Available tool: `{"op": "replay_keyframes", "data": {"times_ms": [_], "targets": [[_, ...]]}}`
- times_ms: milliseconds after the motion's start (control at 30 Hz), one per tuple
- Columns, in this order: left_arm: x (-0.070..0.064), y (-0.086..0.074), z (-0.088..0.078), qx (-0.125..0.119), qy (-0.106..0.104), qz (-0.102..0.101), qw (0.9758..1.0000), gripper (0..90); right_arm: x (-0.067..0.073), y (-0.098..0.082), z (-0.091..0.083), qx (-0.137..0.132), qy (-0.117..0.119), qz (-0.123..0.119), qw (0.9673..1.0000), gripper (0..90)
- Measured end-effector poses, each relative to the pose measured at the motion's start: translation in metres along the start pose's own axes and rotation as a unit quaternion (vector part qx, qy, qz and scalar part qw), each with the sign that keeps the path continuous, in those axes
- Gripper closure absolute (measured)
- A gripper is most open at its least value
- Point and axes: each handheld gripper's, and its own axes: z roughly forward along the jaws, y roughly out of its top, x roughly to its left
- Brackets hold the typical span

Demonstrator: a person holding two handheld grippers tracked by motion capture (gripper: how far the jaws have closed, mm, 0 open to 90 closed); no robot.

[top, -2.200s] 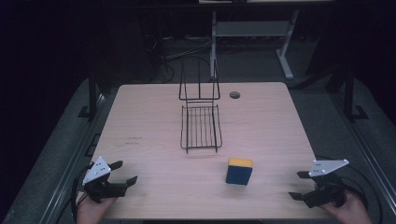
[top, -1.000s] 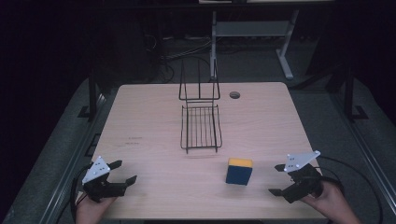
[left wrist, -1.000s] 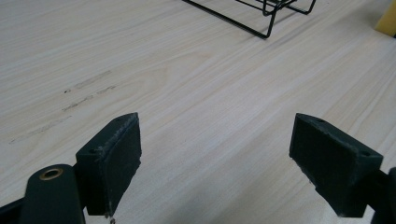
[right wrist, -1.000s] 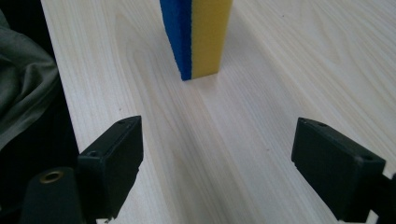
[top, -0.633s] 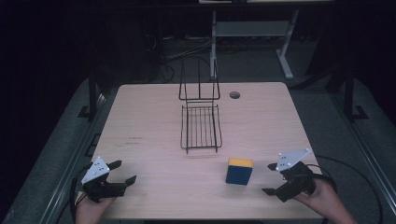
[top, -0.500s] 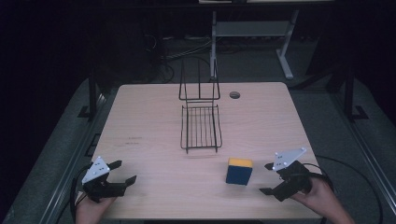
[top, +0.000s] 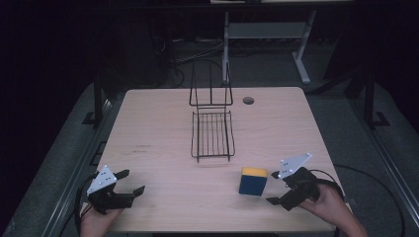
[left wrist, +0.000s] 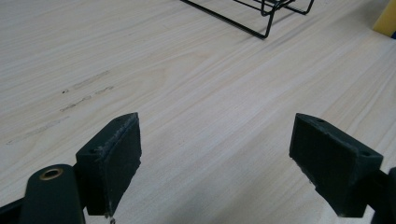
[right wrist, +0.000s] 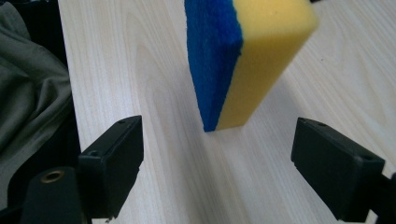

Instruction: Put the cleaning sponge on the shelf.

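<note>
Yellow-and-blue sponge (right wrist: 243, 60) stands just ahead of the right claw's (right wrist: 217, 168) spread jaws.

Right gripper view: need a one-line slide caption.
Open right gripper lined up on a blue-and-yellow sponge standing on edge on the wooden table, not yet touching it.
</note>
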Motion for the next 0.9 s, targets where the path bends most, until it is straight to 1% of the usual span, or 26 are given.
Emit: {"op": "replay_keyframes", "data": {"times_ms": [233, 433, 533, 567, 667, 733, 767, 867, 900], "targets": [[0.0, 0.0, -0.001, -0.001, 0.0, 0.002, 1.0, 16.3, -0.002, 0.007, 0.006, 0.0, 0.005, -0.005, 1.0, 16.8], [0.0, 0.001, 0.0, -0.001, 0.0, 0.003, 1.0, 16.2, -0.003, 0.012, 0.009, -0.002, 0.011, -0.003, 0.9999, 16.8], [0.0, 0.001, 0.0, -0.001, 0.0, 0.001, 1.0, 16.2, -0.004, 0.016, 0.011, -0.002, 0.012, -0.009, 0.9999, 16.9], [0.0, 0.001, 0.0, -0.001, 0.0, 0.002, 1.0, 16.3, -0.004, 0.017, 0.012, -0.002, 0.014, -0.006, 0.9999, 16.9], [-0.001, 0.001, 0.0, 0.0, -0.001, 0.002, 1.0, 16.2, -0.005, 0.02, 0.014, -0.002, 0.017, -0.011, 0.9998, 19.7], [-0.001, 0.001, 0.0, 0.0, -0.001, 0.003, 1.0, 16.2, -0.006, 0.023, 0.016, -0.002, 0.018, -0.01, 0.9998, 19.3], [-0.001, 0.002, 0.0, 0.0, -0.001, 0.003, 1.0, 16.2, -0.006, 0.024, 0.018, 0.001, 0.019, -0.015, 0.9997, 19.5], [-0.001, 0.002, 0.0, -0.001, 0.0, 0.004, 1.0, 16.2, -0.008, 0.026, 0.021, 0.002, 0.022, -0.015, 0.9996, 19.6], [-0.001, 0.002, 0.0, -0.001, 0.0, 0.004, 1.0, 16.2, -0.008, 0.026, 0.023, 0.003, 0.022, -0.011, 0.9997, 19.9]]}}
